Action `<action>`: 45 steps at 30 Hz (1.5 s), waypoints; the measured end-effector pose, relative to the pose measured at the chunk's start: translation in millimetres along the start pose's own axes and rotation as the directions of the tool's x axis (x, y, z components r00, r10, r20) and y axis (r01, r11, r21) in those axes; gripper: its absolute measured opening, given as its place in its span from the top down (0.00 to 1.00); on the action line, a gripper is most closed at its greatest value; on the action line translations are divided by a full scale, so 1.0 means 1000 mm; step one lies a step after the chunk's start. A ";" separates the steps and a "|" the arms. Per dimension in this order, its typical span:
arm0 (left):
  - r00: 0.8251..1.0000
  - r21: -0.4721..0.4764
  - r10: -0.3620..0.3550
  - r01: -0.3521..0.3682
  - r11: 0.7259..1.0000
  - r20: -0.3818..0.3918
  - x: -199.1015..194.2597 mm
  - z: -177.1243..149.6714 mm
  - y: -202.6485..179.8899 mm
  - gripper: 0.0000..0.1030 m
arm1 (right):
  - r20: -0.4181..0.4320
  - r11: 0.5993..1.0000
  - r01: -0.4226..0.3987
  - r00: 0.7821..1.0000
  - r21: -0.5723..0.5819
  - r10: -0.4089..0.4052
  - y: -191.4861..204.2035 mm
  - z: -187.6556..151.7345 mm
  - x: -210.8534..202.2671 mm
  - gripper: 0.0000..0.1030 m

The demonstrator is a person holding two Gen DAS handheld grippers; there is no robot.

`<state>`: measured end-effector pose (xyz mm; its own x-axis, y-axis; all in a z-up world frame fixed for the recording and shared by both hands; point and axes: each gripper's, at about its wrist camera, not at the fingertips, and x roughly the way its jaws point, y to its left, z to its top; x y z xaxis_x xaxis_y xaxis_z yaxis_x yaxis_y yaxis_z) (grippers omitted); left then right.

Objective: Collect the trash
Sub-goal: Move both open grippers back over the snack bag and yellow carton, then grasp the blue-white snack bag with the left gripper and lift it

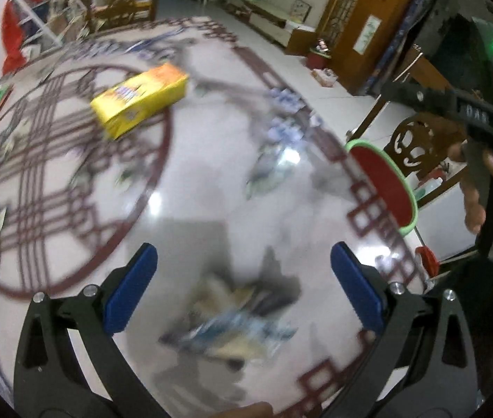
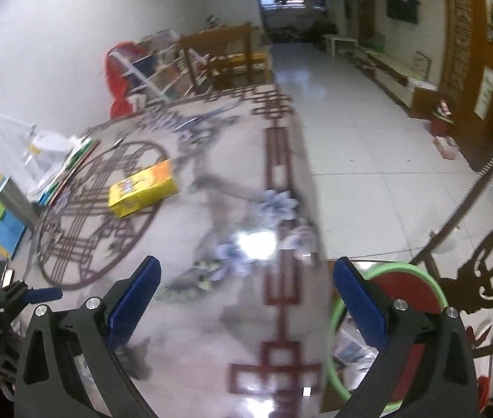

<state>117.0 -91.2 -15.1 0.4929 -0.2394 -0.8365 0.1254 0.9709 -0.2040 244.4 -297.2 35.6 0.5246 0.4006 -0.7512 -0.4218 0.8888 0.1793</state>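
A yellow carton (image 1: 140, 99) lies on its side on the patterned glass table (image 1: 211, 188); it also shows in the right wrist view (image 2: 143, 188). A blurred pile of crumpled wrappers (image 1: 232, 324) lies just in front of my open, empty left gripper (image 1: 244, 287). A red bin with a green rim (image 1: 385, 184) stands at the table's right edge and shows below my right gripper's right finger (image 2: 396, 299). My right gripper (image 2: 246, 294) is open and empty above the table; its body shows in the left wrist view (image 1: 472, 115).
Coloured books and a clear bag (image 2: 33, 160) lie at the table's left side. A carved wooden chair (image 2: 490, 275) stands right of the bin. A wooden bench (image 2: 225, 55), a shelf and a red bundle stand beyond the table. White tiled floor (image 2: 368, 160) runs along the right.
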 end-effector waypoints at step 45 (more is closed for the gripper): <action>0.990 -0.223 0.120 -0.102 0.970 0.069 0.004 -0.030 0.115 0.16 | -0.186 0.972 -0.115 0.980 -0.205 0.076 0.125 -0.009 0.105 0.07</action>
<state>107.3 19.9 -57.3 0.5626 -0.1210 -0.8178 -0.1203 0.9667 -0.2258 239.8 -146.5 -26.8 0.3443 0.4188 -0.8403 -0.6215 0.7725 0.1303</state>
